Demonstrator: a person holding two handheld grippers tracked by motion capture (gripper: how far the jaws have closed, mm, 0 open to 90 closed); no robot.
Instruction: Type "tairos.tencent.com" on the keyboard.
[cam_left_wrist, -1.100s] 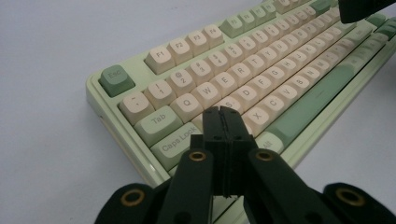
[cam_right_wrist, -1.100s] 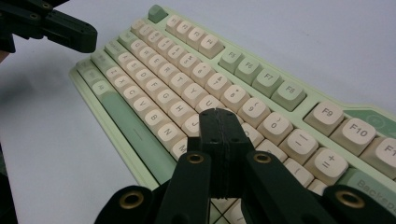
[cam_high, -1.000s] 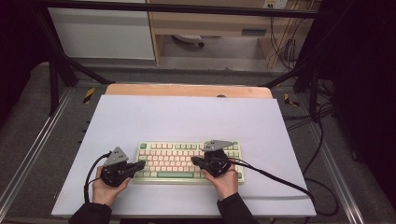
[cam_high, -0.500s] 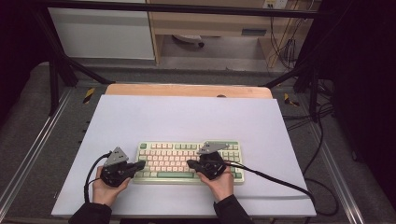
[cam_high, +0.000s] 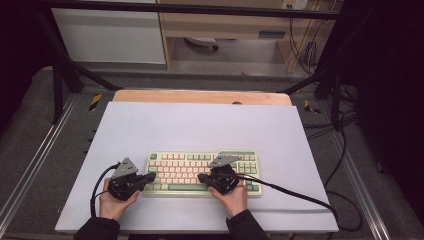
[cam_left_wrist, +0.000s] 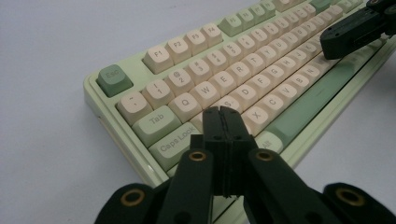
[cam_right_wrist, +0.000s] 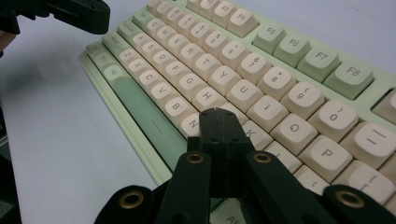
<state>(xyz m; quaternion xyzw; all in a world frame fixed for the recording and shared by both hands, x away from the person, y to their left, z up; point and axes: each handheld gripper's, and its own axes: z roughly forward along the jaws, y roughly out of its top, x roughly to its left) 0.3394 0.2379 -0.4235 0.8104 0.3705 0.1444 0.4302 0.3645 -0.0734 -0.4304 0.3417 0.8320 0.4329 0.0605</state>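
Near edge of the white table mat (cam_high: 200, 125): two hands, a gripper in each. Left gripper (cam_high: 150, 177) clenched, nothing between the jaws; tips over the keyboard's (cam_high: 185, 172) left end, above the A/S keys (cam_left_wrist: 223, 103), contact hard to judge. Right gripper (cam_high: 201, 177) also clenched and empty, tips over the N/M keys (cam_right_wrist: 192, 124) near the green space bar (cam_right_wrist: 140, 109). The mint-and-cream mechanical keyboard lies flat, front-centre on the mat. Beyond it, bare mat, then a wooden table edge (cam_high: 200, 96).
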